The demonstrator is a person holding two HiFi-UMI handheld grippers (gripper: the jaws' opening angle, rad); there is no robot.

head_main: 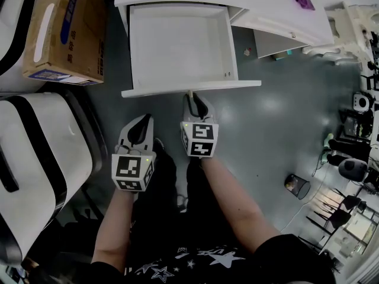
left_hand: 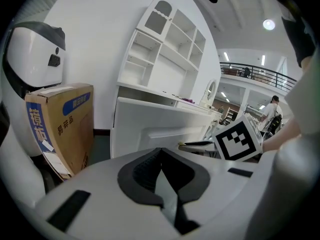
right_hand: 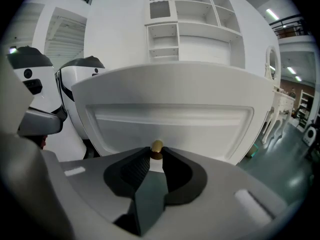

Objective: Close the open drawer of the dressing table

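Drawer (head_main: 177,46): white painted, smooth, satin with a faint sheen. Knob (right_hand: 156,145): brass-coloured metal, glossy. Left gripper (left_hand: 160,150) and right gripper (right_hand: 156,154): matt white plastic shells; pads (right_hand: 135,169) black, ribbed, rubbery. Cardboard box (head_main: 65,28), far left: brown matt paperboard with blue print. Robot shells (head_main: 35,152), near left: glossy white plastic with black bands. Floor (head_main: 278,117): grey-green, smooth, glossy, mirrors the lamps. Person's top (head_main: 195,259): black cloth with white printed stars.
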